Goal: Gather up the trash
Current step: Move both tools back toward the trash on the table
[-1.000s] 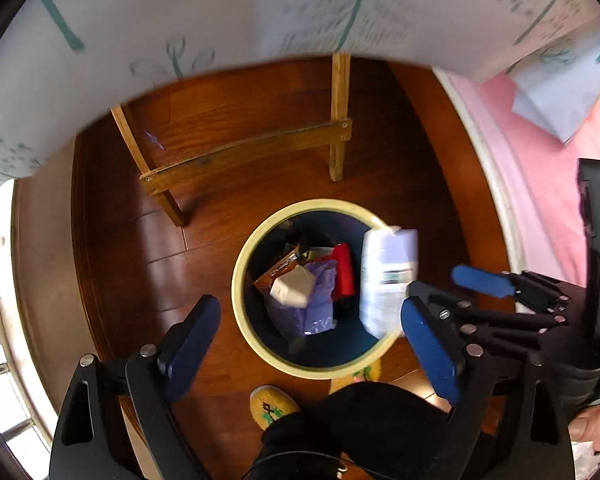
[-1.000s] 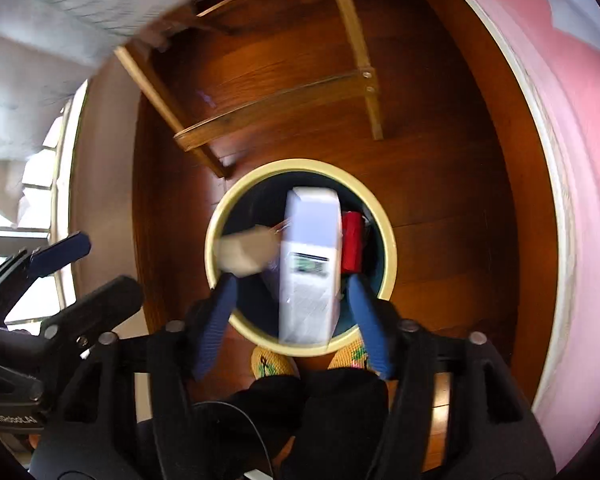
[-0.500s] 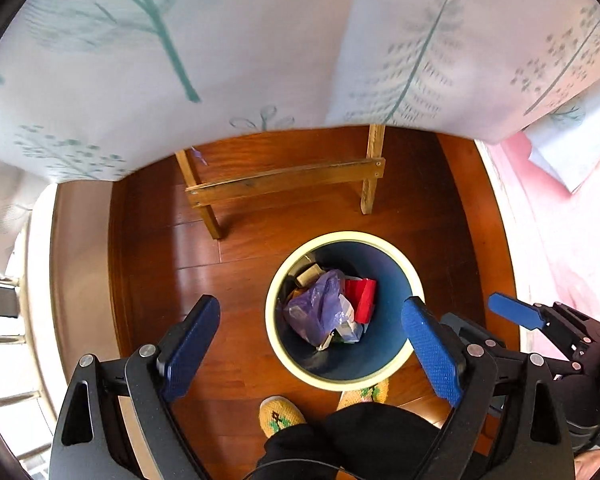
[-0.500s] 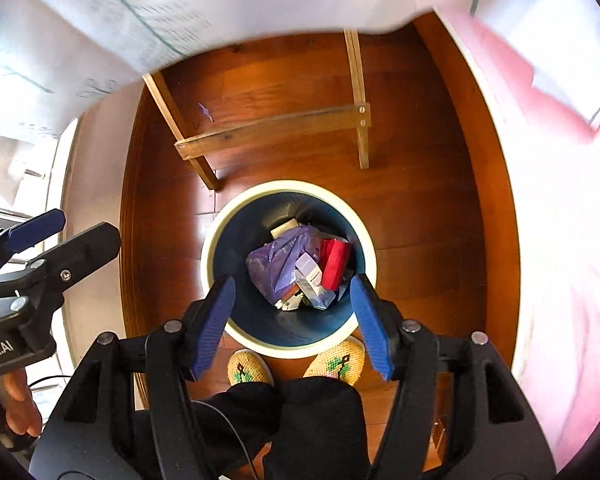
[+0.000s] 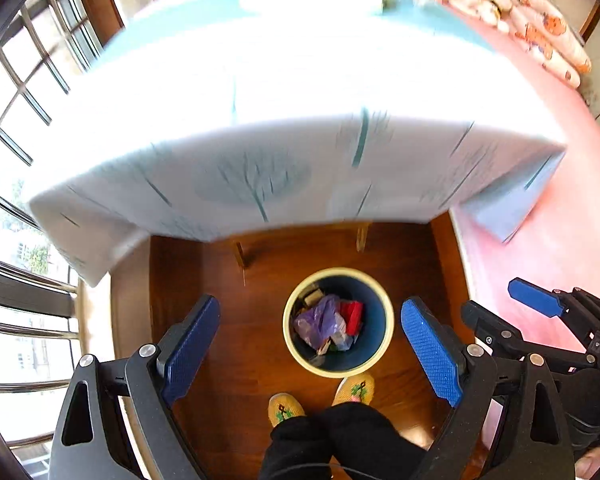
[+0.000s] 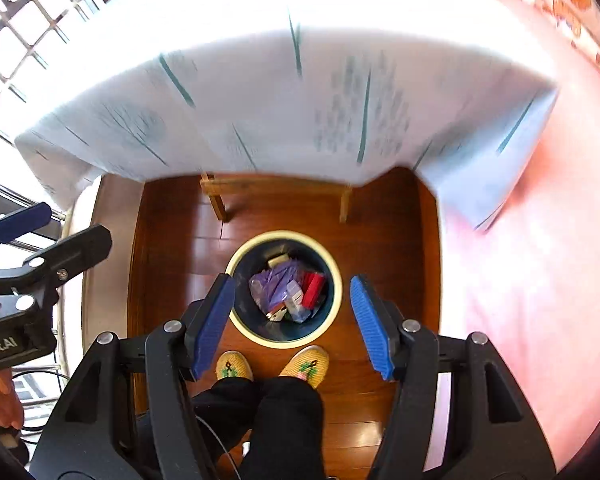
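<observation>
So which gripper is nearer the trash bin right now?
Neither, clearly. The left gripper and right gripper both hang open above the trash bin, framing it between their fingers; the right looks marginally closer.

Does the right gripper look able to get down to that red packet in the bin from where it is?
Probably yes. The right gripper hangs open and empty above the bin, whose mouth has no lid, and the red packet lies uncovered on top of the trash beside a purple bag. It would have to lower first.

Bright daylight from the barred window (image 5: 16, 128), blown-out glare and motion blur on the white tree-print tablecloth (image 5: 284, 120), sharp glossy wooden floor (image 6: 172, 240), strong fisheye bending, dark vignetted corners
</observation>
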The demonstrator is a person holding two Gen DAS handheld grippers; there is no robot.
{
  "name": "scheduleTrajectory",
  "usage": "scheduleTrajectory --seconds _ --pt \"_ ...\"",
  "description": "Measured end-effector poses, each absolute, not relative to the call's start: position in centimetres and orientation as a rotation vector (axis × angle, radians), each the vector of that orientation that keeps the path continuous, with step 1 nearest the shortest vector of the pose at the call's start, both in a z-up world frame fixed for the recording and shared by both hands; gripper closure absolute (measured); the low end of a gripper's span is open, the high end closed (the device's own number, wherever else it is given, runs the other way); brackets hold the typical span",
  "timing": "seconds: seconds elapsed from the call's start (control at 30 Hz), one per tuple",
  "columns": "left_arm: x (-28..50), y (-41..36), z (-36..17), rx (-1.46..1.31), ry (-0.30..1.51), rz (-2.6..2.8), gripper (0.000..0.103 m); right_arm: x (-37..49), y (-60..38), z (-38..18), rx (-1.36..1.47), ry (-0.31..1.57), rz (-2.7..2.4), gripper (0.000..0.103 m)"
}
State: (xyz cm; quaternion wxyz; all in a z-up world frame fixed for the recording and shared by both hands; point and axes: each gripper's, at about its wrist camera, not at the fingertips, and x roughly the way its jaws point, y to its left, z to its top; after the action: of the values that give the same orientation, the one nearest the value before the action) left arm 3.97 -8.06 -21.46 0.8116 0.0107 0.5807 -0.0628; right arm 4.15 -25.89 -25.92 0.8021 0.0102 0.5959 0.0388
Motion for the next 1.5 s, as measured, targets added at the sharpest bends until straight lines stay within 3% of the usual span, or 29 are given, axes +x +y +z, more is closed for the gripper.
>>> scheduleTrajectory --seconds 0.33,0.63,1.07,1.5 --pt "5.0 -8.4 -7.8 -0.006 1.075 -0.08 0.01 6.6 -26.3 -13.6 -0.037 1.145 0.153 0.045" --pt "6.7 -9.4 -1.8 -0.004 0.975 -0.024 0.01 9.2 -25.6 -6.4 -0.094 1.023 0.219 0.045" --pt "13.3 -9.4 -2.1 -0.011 0.941 -0.016 0.01 15.4 -25.1 -5.6 -0.117 0.972 0.217 0.045" --pt "32.3 -8.2 -5.7 0.066 1.011 -0.169 0.01 30.6 -26.2 -9.0 0.015 1.074 0.016 0.045"
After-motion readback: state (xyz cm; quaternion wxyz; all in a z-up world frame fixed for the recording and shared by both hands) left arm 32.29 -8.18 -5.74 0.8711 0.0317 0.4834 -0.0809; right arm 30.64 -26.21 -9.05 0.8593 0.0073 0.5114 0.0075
